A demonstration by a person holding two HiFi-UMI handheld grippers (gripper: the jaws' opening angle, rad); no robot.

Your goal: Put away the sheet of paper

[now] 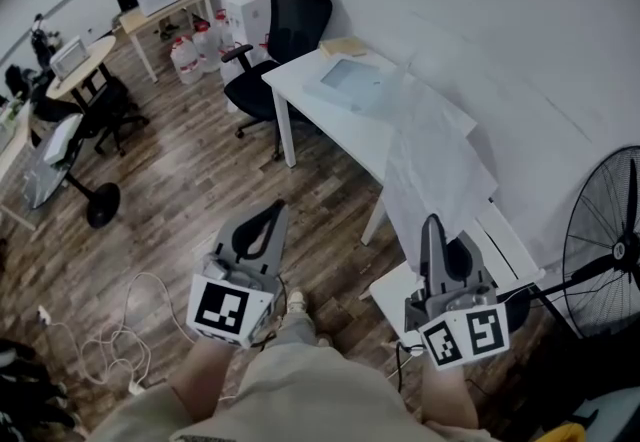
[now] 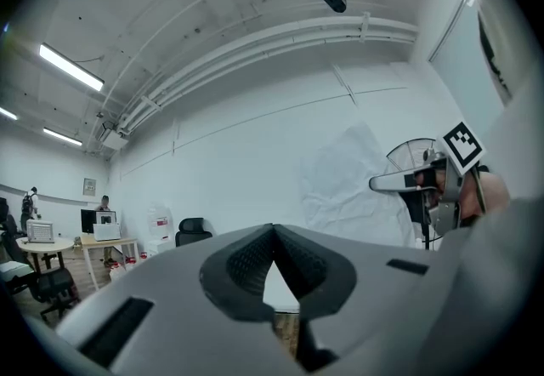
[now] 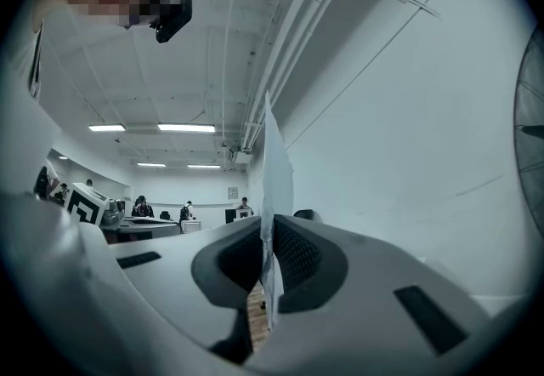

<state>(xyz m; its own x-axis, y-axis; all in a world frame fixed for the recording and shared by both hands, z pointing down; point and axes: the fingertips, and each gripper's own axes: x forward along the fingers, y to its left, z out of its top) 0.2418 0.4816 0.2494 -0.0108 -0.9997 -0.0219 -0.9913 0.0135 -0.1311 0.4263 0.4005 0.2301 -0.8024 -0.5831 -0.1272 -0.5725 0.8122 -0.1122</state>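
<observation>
Right gripper (image 3: 265,234) grips the sheet of paper (image 3: 277,179), seen edge-on. Head view shows it spread above the table (image 1: 320,80). Left gripper (image 2: 274,231) clenched, empty.

Left tool (image 1: 272,212) and right tool (image 1: 432,225) both closed, level.

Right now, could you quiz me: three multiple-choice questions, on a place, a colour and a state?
1. Where is the fan? A) right of the white table B) on the table C) by the far desks
2. What colour is the office chair? A) red B) black C) white
3. What are the right tongs doing? A) standing open, empty B) clamping the sheet of paper C) gripping a cable
Answers: 1 A, it stands past the table's right side. 2 B, seat and back are black. 3 B, the sheet is pinched between shut jaws.
</observation>
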